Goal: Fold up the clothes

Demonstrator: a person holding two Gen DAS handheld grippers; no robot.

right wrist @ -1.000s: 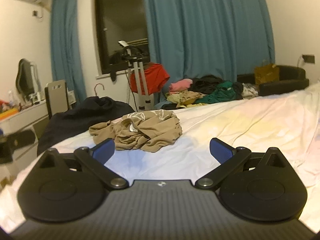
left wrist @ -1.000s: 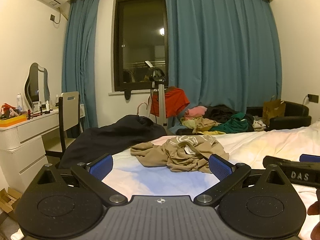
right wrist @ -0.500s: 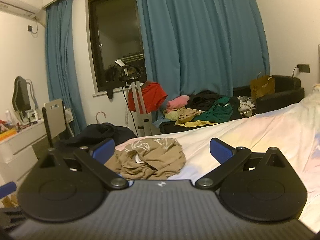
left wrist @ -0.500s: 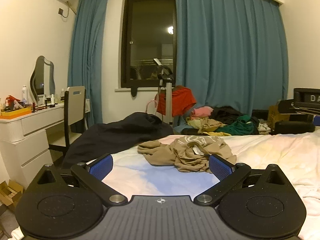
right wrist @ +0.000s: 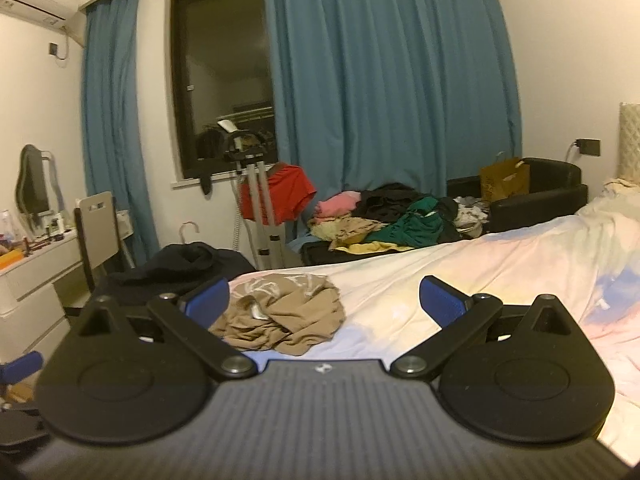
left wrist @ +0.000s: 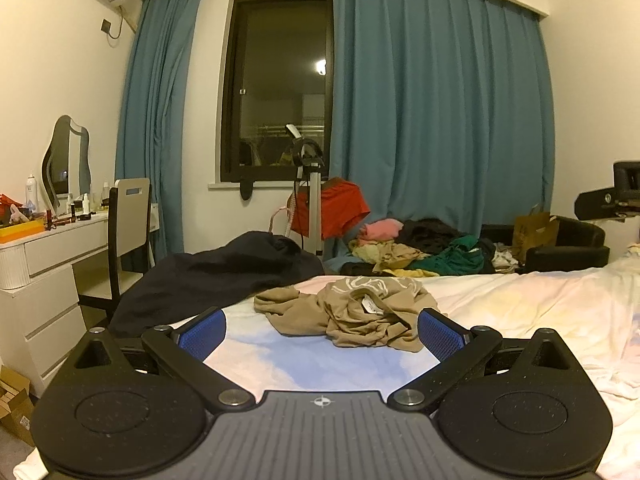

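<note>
While tongs [left wrist: 322,330] gape, tan shirt [left wrist: 352,312] crumpled, shape unreadable

**Warm, dim room light under heavy fisheye**

Yellowish indoor light washes the walls; the window [left wrist: 280,88] is black, with one small glare spot. Corners vignette dark and the curtains [left wrist: 436,112] bow outward. The right wrist view is soft, slightly blurred; the left is sharper.

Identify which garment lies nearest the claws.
The crumpled tan shirt, alone on the bed just ahead of both open claws. The black garment sits farther left; the mixed pile lies beyond the bed.
</note>
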